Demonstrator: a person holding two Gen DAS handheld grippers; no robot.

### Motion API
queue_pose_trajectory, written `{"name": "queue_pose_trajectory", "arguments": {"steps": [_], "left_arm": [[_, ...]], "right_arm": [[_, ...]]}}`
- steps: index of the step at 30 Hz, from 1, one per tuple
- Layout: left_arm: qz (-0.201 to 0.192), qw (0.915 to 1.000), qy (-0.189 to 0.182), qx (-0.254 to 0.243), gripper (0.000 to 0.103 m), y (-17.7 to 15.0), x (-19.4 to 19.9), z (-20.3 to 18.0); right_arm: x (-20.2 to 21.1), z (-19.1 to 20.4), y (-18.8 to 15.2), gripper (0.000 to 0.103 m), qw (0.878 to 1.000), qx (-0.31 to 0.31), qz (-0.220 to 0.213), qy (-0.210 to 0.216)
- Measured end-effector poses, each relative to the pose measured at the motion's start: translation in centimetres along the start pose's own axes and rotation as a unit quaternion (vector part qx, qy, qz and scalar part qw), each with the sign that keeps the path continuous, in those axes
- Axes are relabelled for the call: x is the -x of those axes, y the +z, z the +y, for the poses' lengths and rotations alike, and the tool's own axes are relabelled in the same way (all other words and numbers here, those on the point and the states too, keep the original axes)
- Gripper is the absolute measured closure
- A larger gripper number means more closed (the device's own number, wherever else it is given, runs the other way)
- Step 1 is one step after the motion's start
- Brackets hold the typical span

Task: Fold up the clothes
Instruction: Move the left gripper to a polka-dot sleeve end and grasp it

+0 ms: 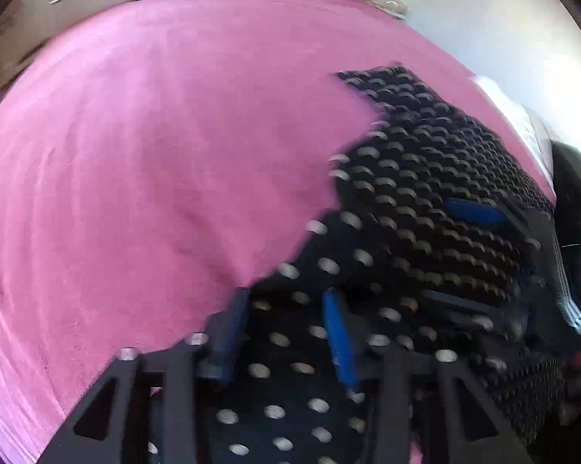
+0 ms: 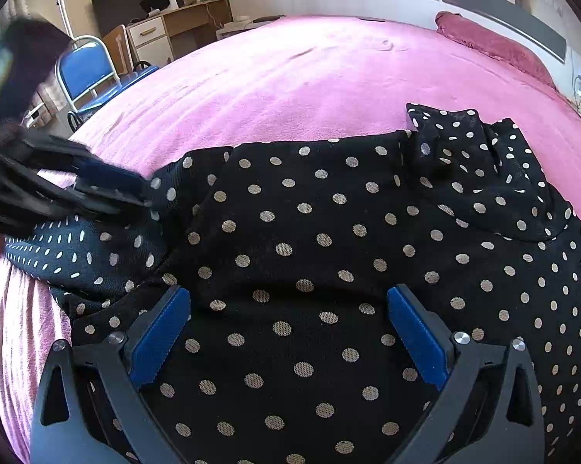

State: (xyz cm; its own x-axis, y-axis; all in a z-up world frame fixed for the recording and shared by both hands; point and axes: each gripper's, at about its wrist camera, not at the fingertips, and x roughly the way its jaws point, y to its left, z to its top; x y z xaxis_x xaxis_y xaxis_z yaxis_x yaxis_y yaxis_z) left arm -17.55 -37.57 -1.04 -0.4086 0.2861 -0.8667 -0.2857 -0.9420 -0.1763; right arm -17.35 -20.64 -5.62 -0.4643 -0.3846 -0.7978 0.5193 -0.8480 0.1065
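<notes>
Nearest the lens, my right gripper (image 2: 288, 332) stood with its jaws wide apart, blue pads (image 2: 159, 338) either side of a flat stretch of the black polka-dot garment (image 2: 321, 239), pressing on nothing; whether the tips touched the cloth I could not tell. My left gripper (image 1: 286, 328) had its jaws partly open, dotted cloth visible behind and between the blue pads (image 1: 338, 342) in the blurred left wrist view, but no pinch was evident, so I recorded it as holding nothing. In the right wrist view the left gripper (image 2: 108, 185) sat at the garment's left edge, where a fold of fabric with smaller, stretched dots lay bunched. The garment lay spread on the pink bed cover (image 2: 290, 89), near the bed's front edge, a rumpled sheer part with collar or sleeve at its far right. Beyond it the cover was bare up to a dark pink pillow (image 2: 495, 44) by the headboard; a blue chair (image 2: 85, 77) and a desk (image 2: 182, 23) stood past the bed on the left. Judged: fold not finished; left side untidy. Risks noted: with the left jaws only partly open, closing there might take several bunched layers at once, dragging the whole garment and skewing the fold; the thin right-hand part could slip or crease if lifted unevenly.
</notes>
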Motion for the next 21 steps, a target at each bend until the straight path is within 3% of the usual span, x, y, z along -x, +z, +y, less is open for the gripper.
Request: {"name": "queue_pose_trajectory", "arguments": {"steps": [2,4,6,11,13,14,16,18,21], "left_arm": [[-0.059,0.9958,0.048,0.051,0.061,-1.2,3.6,1.8],[-0.112,0.9871,0.064,0.095,0.057,-3.5,7.8,3.7],[-0.133,0.9801,0.066,0.132,0.056,-7.4,11.2,6.1],[-0.088,0.9717,0.09,0.2,0.055,-16.5,12.6,10.6],[-0.055,0.9733,0.106,0.196,0.055,-18.4,11.2,11.1],[-0.044,0.9697,0.145,0.192,0.055,-19.1,10.6,11.6],[-0.057,0.955,0.159,0.244,0.058,-20.4,10.6,13.7],[-0.063,0.9258,0.22,0.301,0.061,-21.6,12.3,15.4],[-0.085,0.8998,0.238,0.356,0.062,-23.8,15.8,16.0]], "right_arm": [[0.0,0.0,0.0,0.0,1.0,0.0,0.0,-0.001],[0.0,0.0,0.0,0.0,1.0,0.001,0.0,-0.001],[0.0,0.0,0.0,0.0,1.0,0.001,0.0,-0.002],[0.0,0.2,0.0,0.0,1.0,0.002,-0.001,-0.003],[0.0,0.3,-0.1,0.0,1.0,0.002,-0.001,-0.004],[0.1,0.3,-0.1,0.0,1.0,0.002,-0.002,-0.004],[0.1,0.4,-0.1,0.0,1.0,0.002,-0.002,-0.003],[0.1,0.4,-0.1,0.0,1.0,0.003,-0.001,-0.002],[0.1,0.4,-0.2,0.0,1.0,0.003,-0.002,-0.002]]}}
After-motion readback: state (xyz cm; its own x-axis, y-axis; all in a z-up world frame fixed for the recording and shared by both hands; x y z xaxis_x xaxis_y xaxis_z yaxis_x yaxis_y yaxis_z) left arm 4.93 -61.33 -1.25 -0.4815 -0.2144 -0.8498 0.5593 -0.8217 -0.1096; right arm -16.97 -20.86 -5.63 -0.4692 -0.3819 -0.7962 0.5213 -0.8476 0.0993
